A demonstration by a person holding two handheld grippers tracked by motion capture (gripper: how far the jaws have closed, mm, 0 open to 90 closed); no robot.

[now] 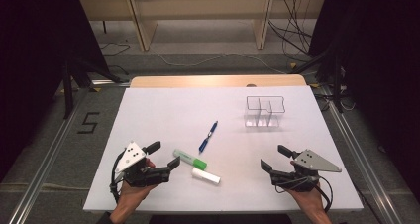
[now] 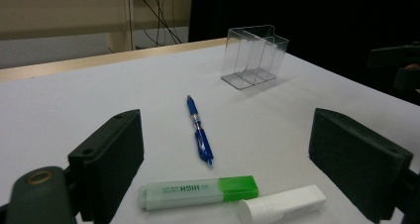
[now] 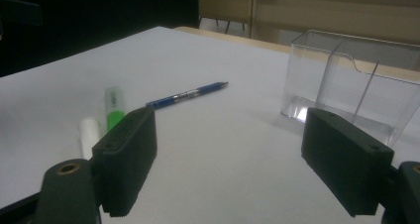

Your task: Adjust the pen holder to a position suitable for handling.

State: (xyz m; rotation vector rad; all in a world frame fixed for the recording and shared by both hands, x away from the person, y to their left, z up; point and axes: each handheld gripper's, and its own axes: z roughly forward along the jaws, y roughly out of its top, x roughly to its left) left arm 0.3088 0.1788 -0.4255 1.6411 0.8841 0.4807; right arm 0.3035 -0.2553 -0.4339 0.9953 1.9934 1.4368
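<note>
A green highlighter with a pale translucent cap [image 1: 190, 158] lies flat on the white tabletop [image 1: 163, 110] near the person's edge, left of centre; in the left gripper view [image 2: 198, 192] its printed side faces up and it sits between the two black jaws, though farther out and not touched by them. Just beside it, toward the right and a little nearer the person, lies a short white cylindrical marker [image 1: 206, 176], its end close to the highlighter's green end [image 2: 281, 204]. Beyond both, near the table's middle, a blue ballpoint pen [image 1: 208, 136] lies at a slant, apart from them [image 2: 199, 132]. Well off to the far right stands a clear plastic organiser with upright dividers [image 1: 264, 111], empty as far as can be seen [image 3: 346, 92]. The left gripper [image 1: 164, 155] rests low at the near left, held in a hand [image 1: 132, 184], its jaws spread wide and empty, opening toward the highlighter. The right gripper [image 1: 275, 157] sits at the near right in the other hand [image 1: 307, 192], jaws likewise wide apart and holding nothing; its own view looks across the table at the pen [image 3: 187, 95], highlighter [image 3: 114, 108] and white marker [image 3: 89, 135].
</note>
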